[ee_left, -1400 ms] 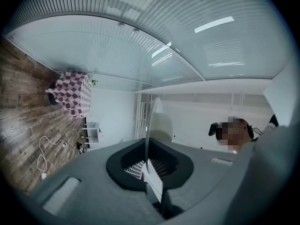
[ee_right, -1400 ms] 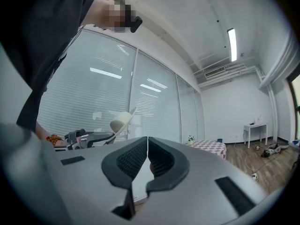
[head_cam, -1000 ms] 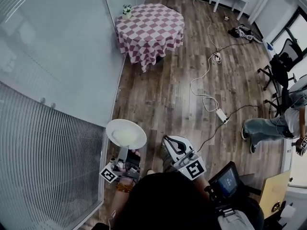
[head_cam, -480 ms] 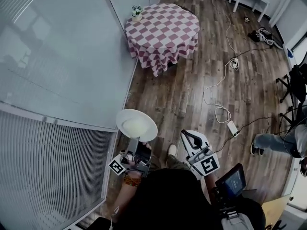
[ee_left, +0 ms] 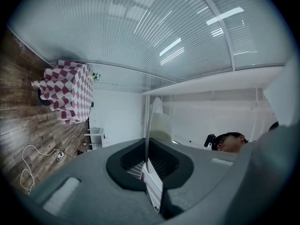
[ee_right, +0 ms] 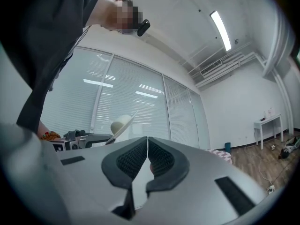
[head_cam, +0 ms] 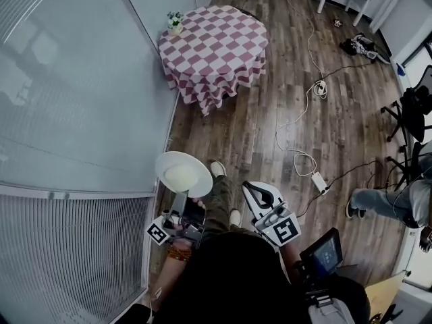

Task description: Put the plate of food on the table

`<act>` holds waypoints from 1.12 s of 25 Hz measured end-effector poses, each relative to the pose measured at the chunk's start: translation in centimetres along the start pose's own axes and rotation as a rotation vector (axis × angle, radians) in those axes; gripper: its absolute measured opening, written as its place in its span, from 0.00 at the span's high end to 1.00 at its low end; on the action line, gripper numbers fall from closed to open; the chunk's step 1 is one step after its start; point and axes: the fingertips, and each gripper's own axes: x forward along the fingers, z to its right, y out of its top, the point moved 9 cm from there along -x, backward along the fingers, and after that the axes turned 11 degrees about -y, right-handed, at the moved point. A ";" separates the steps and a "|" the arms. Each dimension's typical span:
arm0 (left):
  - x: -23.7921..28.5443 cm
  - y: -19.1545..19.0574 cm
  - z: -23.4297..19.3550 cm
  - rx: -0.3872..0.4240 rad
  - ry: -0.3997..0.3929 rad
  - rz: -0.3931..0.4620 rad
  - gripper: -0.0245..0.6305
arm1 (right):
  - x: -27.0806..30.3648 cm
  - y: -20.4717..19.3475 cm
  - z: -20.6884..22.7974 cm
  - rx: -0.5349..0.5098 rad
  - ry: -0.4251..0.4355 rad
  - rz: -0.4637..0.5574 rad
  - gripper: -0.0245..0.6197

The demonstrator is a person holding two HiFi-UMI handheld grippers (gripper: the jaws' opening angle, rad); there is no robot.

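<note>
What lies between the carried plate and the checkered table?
Only bare wooden floor, by the head view; the plate is well short of the checkered table.

The left tongs, held out low ahead of the torso on the person's left, were clamped on the rim of the plate, while the right tongs pointed forward beside them, well apart, jaws pressed together on nothing.

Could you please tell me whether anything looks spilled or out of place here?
Nothing has spilled: the food sits heaped on the plate, gripped by the left claw. Only the white cable and power strip sprawl loose across the floor.
</note>
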 end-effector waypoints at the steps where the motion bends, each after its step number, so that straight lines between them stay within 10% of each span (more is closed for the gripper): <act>1: 0.7 0.4 -1.0 -0.009 -0.004 -0.004 0.94 | 0.5 -0.5 0.6 -0.007 -0.003 -0.008 0.94; 16: 14.8 8.4 -17.3 -0.135 0.020 0.009 0.94 | 16.3 1.1 11.7 -0.016 -0.062 -0.086 0.94; 28: 22.5 18.5 -27.2 -0.068 0.134 -0.010 0.94 | 29.0 -0.4 18.2 0.024 -0.074 -0.060 0.94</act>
